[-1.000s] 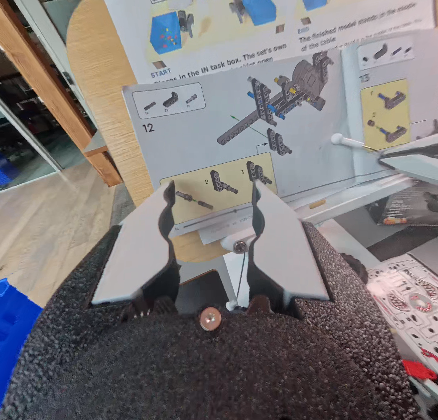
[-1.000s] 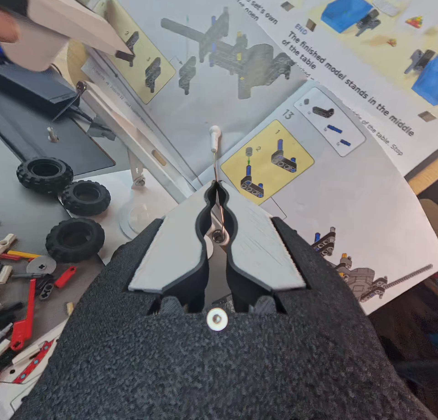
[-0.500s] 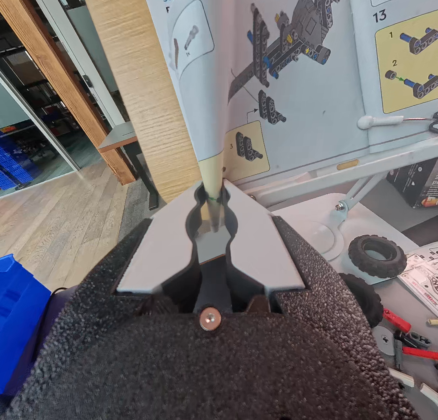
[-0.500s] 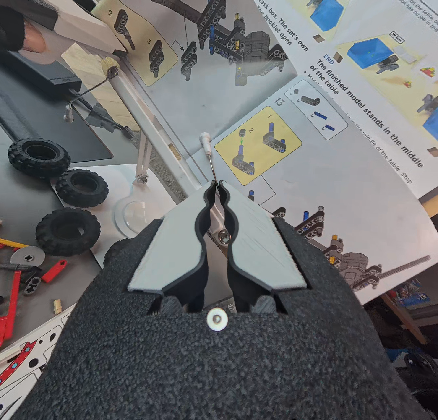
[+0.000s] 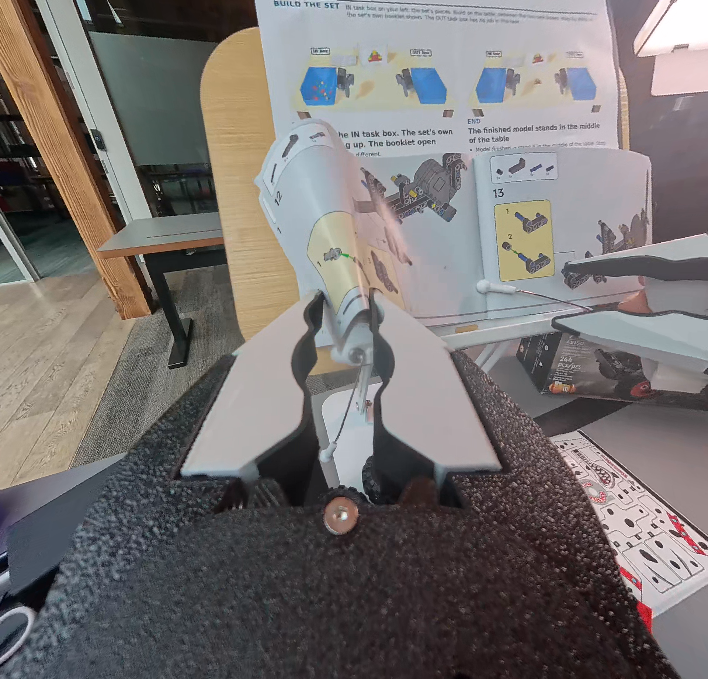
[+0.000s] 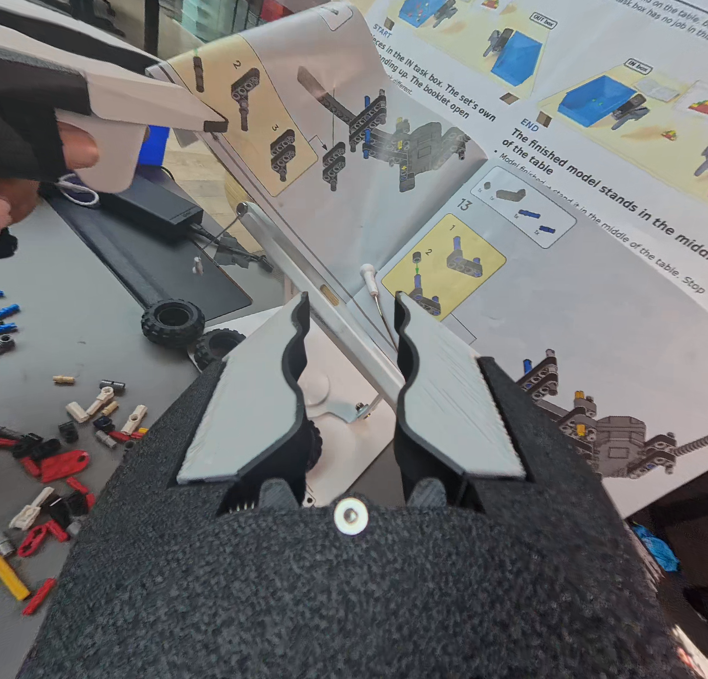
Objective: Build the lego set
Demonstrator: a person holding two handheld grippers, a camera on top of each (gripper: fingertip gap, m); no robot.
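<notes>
Both tongs are busy with the booklet, not bricks: my left gripper is pinched on the lower corner of the left-hand booklet page, which curls up off the white book stand, while my right gripper hangs with its jaws apart just in front of the right-hand page, holding nothing.

I judge the step in hand to be turning or re-seating a page. Next I need to carry that corner across without creasing it, then get it tucked under a wire page clip.

That clip lies over the right-hand page, right between my open jaws, and could snag the sheet. The other clip dangles loose below the stand.

Loose lego pieces are scattered on the grey table to the left, three black tyres lie near the stand's base, and a sticker sheet and the set's box sit close by.
</notes>
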